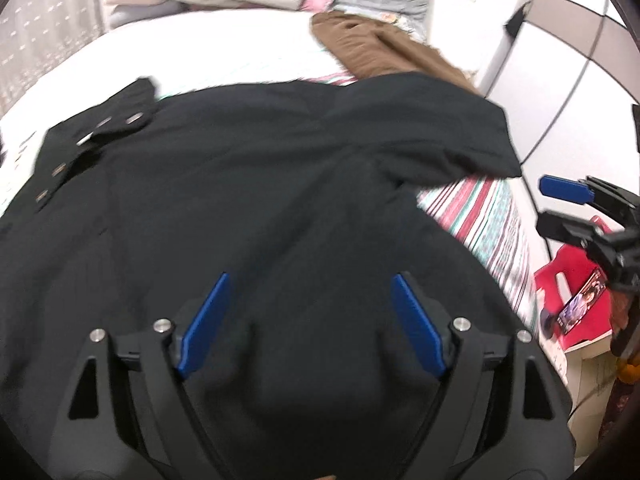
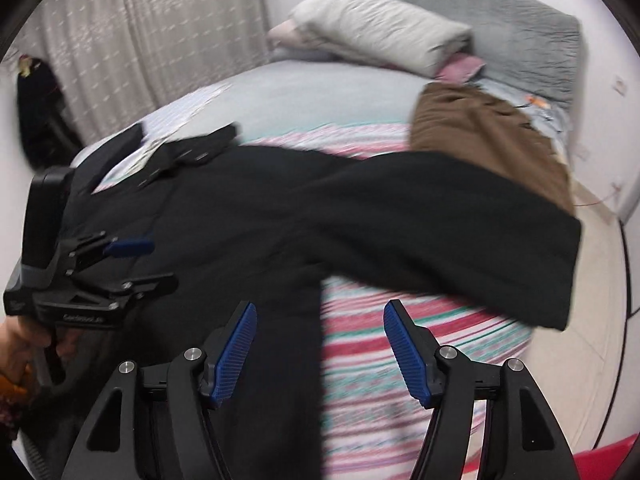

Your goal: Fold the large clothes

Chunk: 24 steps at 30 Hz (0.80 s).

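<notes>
A large black coat [image 1: 280,180] lies spread on the bed, with its snap-button placket [image 1: 96,136] at the far left. One sleeve [image 2: 440,232] stretches out to the right across the striped sheet. My left gripper [image 1: 310,276] hovers open over the coat's body, nothing between its blue pads. It also shows at the left of the right wrist view, the left gripper [image 2: 156,262] held by a hand [image 2: 20,344]. My right gripper [image 2: 320,304] is open above the coat's edge and the sheet, gripping nothing. In the left wrist view the right gripper [image 1: 548,208] is beyond the bed's right side.
A brown garment [image 2: 480,136] lies crumpled behind the sleeve. Pillows and a folded blanket [image 2: 380,36] are stacked at the head of the bed [image 2: 380,360]. A red box [image 1: 576,304] with a phone on it stands beside the bed. A curtain [image 2: 140,32] hangs behind.
</notes>
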Available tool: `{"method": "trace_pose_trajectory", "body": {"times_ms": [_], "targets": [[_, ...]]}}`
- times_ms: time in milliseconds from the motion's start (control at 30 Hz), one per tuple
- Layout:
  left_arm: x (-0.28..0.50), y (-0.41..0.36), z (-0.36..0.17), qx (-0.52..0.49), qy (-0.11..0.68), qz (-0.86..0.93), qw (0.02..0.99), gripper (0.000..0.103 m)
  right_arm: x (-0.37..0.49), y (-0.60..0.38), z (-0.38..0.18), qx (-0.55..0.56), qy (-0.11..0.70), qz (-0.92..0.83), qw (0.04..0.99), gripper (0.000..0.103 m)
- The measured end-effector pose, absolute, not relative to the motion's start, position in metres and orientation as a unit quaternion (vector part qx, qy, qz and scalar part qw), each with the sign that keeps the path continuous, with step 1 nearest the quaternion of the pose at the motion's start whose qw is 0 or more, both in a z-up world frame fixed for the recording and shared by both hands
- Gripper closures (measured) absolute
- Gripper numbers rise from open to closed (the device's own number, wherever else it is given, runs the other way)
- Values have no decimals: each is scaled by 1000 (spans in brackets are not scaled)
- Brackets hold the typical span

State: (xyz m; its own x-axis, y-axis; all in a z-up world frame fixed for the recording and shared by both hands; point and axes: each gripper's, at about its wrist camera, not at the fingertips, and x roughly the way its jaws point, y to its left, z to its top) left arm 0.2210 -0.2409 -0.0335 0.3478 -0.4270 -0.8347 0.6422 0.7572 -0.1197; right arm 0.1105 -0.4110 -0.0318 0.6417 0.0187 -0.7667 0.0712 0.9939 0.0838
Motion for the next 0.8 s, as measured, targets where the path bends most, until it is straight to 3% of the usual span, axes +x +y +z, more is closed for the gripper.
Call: {"method": "trace_pose_trajectory", "body": {"times_ms": [333, 800], "targets": [[174, -121, -8, 68, 491, -278, 823, 18, 76, -329, -24, 63, 435, 11, 898, 16], [130, 71, -19, -20, 496, -163, 853, 18, 58, -275, -75, 100, 473, 22, 875, 15]]}}
